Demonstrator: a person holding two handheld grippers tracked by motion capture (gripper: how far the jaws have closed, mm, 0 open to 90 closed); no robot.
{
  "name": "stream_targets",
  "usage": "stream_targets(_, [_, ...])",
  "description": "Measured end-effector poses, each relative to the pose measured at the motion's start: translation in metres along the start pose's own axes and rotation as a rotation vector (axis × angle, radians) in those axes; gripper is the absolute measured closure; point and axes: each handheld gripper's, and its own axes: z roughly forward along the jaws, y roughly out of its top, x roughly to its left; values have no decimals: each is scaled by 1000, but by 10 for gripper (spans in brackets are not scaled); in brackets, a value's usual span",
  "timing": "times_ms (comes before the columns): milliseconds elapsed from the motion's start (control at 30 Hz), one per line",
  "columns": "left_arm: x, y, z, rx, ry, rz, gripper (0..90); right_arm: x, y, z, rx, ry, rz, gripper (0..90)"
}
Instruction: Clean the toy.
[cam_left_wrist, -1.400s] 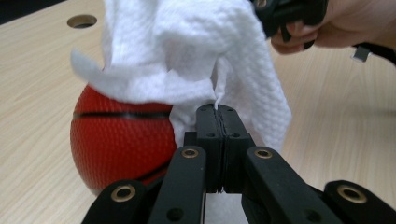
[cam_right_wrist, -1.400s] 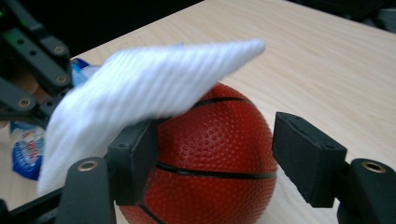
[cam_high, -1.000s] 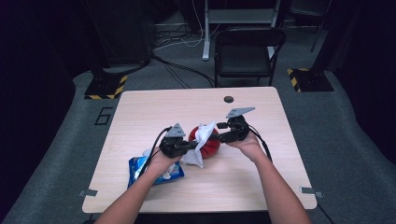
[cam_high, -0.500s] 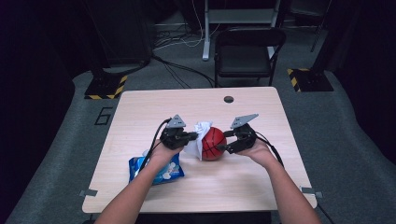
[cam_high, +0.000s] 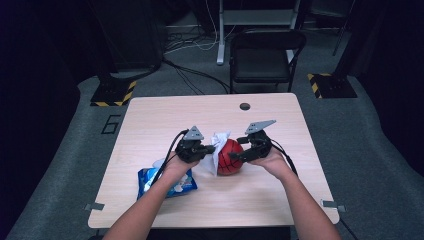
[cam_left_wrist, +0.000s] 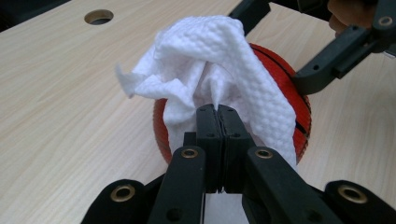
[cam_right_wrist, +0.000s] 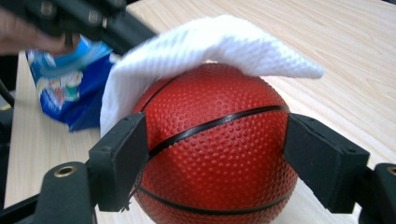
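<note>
The red ball (cam_right_wrist: 215, 149) sits on the table (cam_high: 150, 125) between the right gripper's (cam_high: 240, 156) jaws, which have just been opening and stand beside it. The left gripper (cam_high: 206, 150), pressed together, pinches the white wipe (cam_left_wrist: 210, 70) draped over the ball.

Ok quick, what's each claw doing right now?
Left gripper: shut on the white wipe.
Right gripper: jaws just been opening, either side of the red ball; grip cannot be told.
</note>
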Motion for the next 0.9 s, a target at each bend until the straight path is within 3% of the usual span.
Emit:
stream_targets(133, [0, 2, -2, -5, 1, -4, 884, 11, -5, -6, 26, -25, -57, 225])
stream_targets(233, [-1, 4, -1, -2, -1, -3, 882, 21, -6, -8, 56, -47, -133, 233])
stream_targets(300, [-3, 5, 1, 0, -10, 4, 880, 25, -9, -11, 67, -53, -150, 246])
stream_targets(367, [-7, 4, 6, 27, -31, 12, 881, 24, -12, -16, 47, -30, -131, 284])
stream_targets(433, [-10, 3, 5, 8, -47, 9, 886, 20, -14, -22, 11, 11, -69, 308])
stream_targets(500, [-14, 3, 5, 5, -64, 4, 886, 16, -14, -25, -30, 11, -26, 299])
stream_targets(567, [-17, 3, 4, 8, -75, 19, 886, 13, -12, -24, -63, 17, 47, 251])
stream_targets(733, [-24, 0, 4, 4, -89, 11, 887, 14, -9, -10, -23, 23, 93, 188])
stream_targets(900, [-24, -3, 2, 25, -75, 20, 886, 19, -15, -12, -30, -13, 82, 177])
